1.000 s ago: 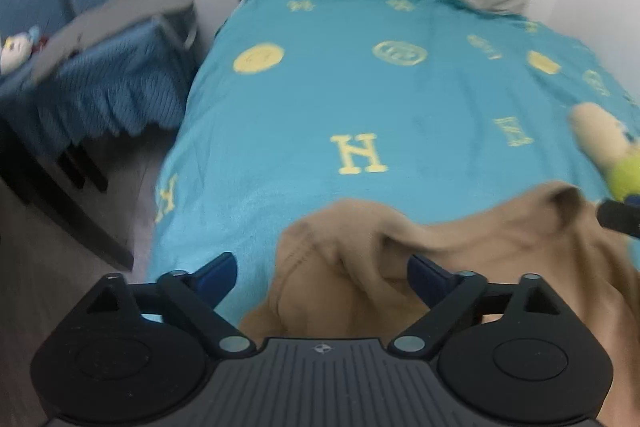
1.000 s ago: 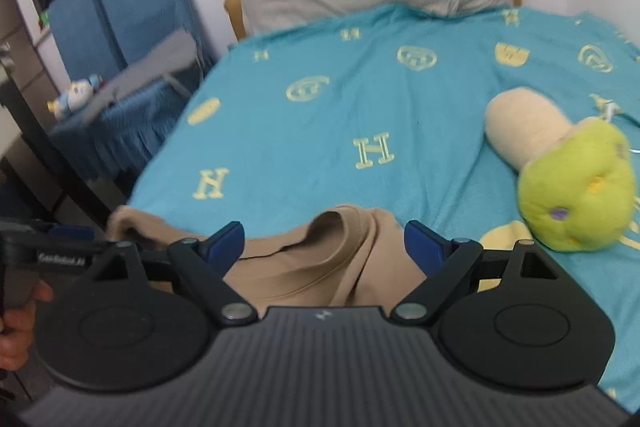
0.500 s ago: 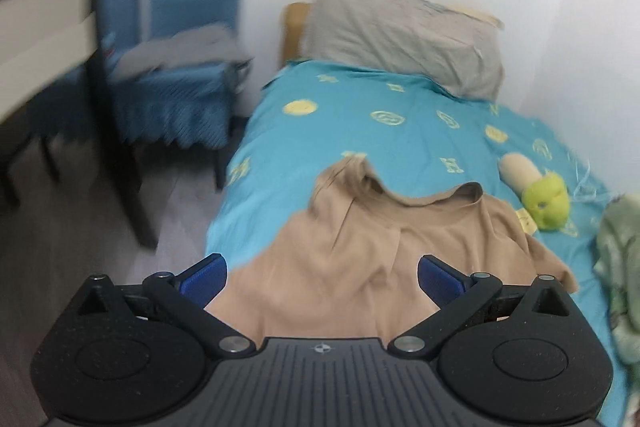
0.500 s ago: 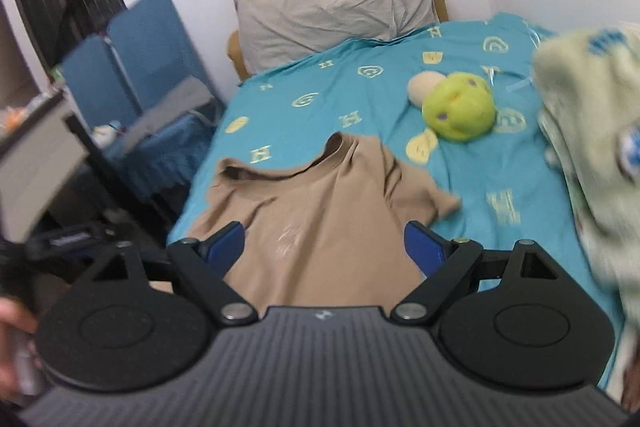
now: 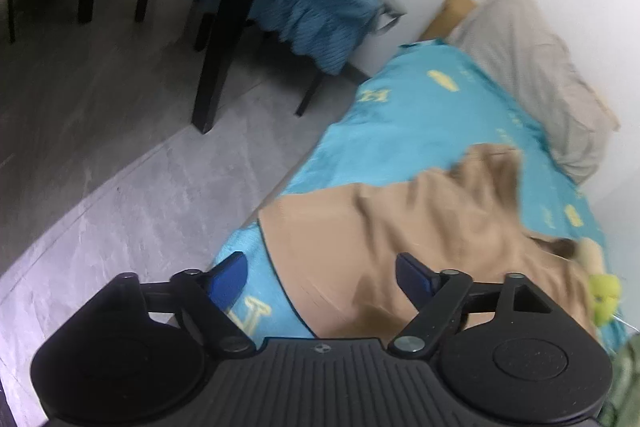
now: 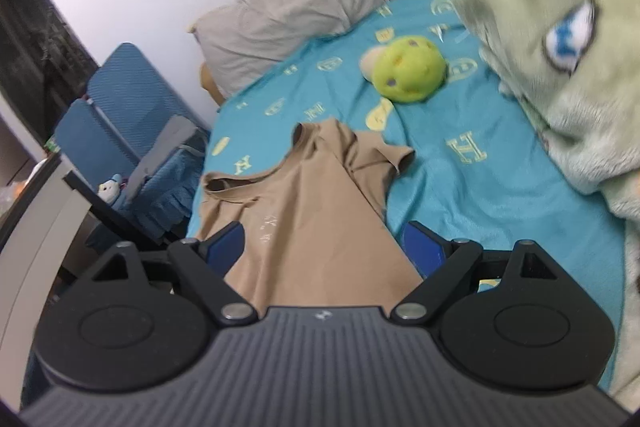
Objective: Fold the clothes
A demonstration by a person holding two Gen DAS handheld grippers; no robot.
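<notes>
Right wrist view shows the tan T-shirt [image 6: 312, 211] spread on the teal bedsheet [image 6: 480, 195], its long axis running from the hem near the right gripper [image 6: 324, 247] away to the collar, toward the grey pillow [image 6: 288, 11]; both grippers stand with fingers apart, holding nothing; the left gripper [image 5: 320, 275] hovers over the shirt's hem corner at the bed edge, seemingly the nearer to a grab; the cloth is thin, soft, wrinkled, one sleeve bunched; beyond the shirt lies a round green plush toy [image 6: 408, 71], and right of it a fuzzy pale-green blanket [image 6: 560, 67].
</notes>
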